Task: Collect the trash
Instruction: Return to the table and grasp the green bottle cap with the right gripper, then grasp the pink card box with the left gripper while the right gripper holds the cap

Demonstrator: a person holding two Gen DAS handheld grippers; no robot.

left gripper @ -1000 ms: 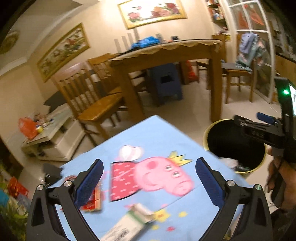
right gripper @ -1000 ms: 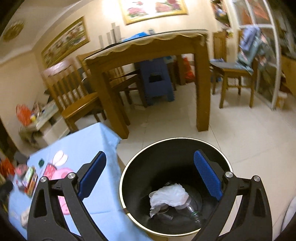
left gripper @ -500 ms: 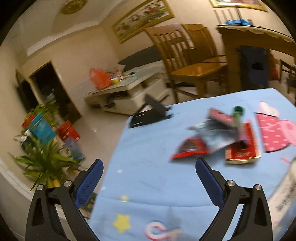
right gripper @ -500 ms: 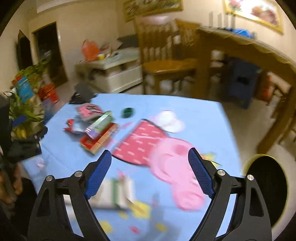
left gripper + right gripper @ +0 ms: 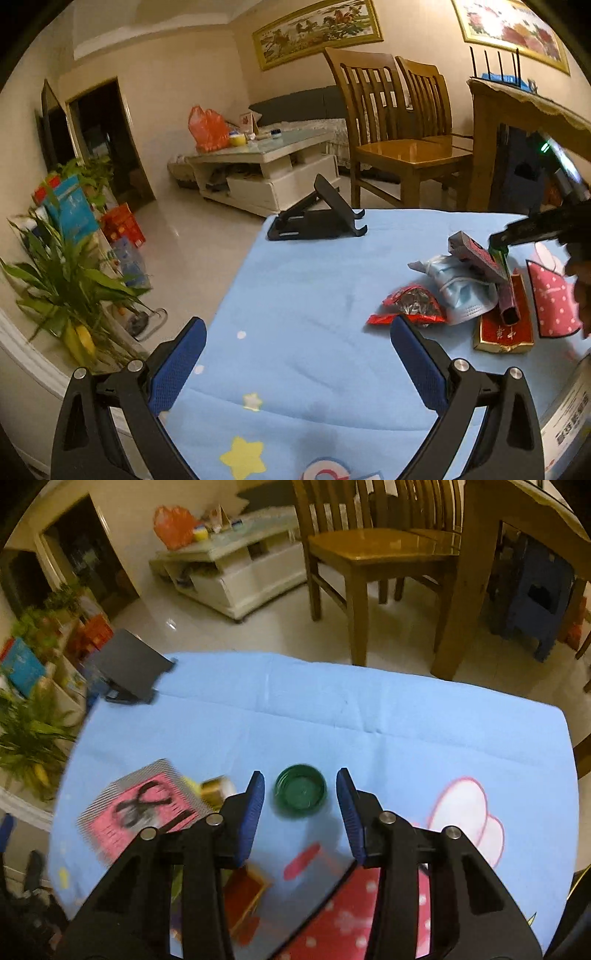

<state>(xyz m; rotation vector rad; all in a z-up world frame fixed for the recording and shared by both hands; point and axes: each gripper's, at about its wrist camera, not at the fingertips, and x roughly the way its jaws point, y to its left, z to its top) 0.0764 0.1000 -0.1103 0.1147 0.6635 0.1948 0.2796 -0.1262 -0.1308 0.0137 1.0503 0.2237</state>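
The right gripper (image 5: 300, 800) points down at a green bottle cap (image 5: 300, 791) lying on the blue-clothed desk (image 5: 369, 716), squarely between its closing fingers (image 5: 255, 805), neither touching. The left gripper (image 5: 295, 365) hangs wide open, empty, wrappers (image 5: 410, 304) just beyond.

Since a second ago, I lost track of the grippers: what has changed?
Both grippers swung from the bin to the table. The right gripper now frames the green cap, jaws closing, not yet touching it. The left gripper hangs open near the red wrapper. The trash pile lies as before.
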